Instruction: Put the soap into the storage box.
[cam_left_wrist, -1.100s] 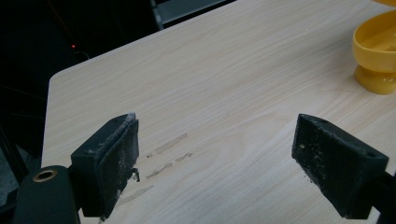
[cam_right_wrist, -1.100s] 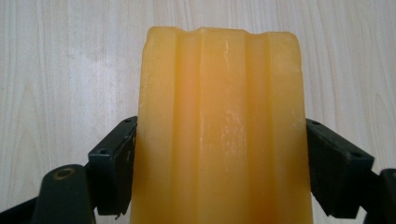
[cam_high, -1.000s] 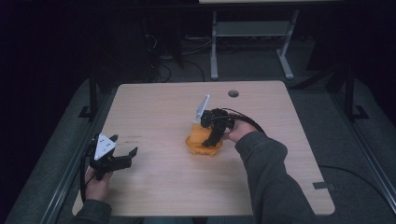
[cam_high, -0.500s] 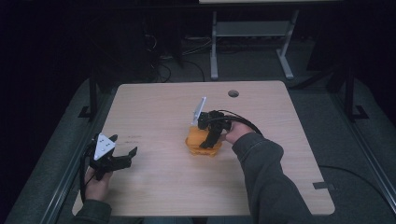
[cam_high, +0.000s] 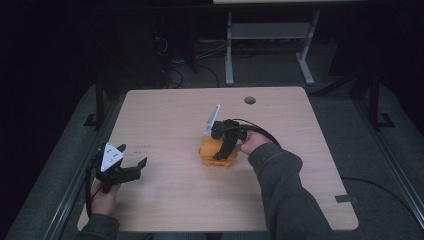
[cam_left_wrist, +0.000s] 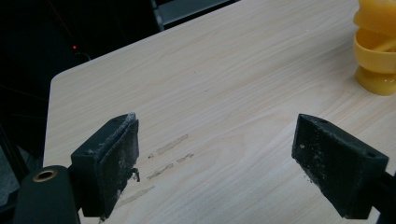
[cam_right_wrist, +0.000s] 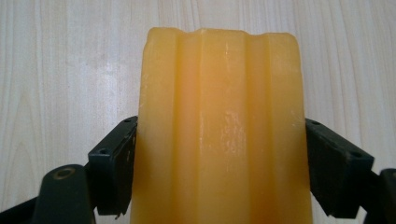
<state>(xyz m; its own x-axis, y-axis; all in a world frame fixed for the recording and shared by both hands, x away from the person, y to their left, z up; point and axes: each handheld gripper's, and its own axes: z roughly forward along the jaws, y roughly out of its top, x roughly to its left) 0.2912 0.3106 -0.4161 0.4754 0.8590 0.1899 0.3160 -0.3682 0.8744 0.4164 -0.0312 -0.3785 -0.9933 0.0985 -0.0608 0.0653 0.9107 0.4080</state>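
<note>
Right now your right gripper (cam_high: 220, 150) is at the middle of the wooden table (cam_high: 310, 150), its two black jaws pressed against the left and right sides of a ribbed orange object (cam_right_wrist: 219, 130) that sits on the tabletop. From the right gripper view, that object stands between the pads, touching both. Your left gripper (cam_high: 131, 167) sits near the table's front left corner, well apart from the orange object (cam_left_wrist: 376, 46), with its jaws spread wide and nothing between them, just bare wood grain.
</note>
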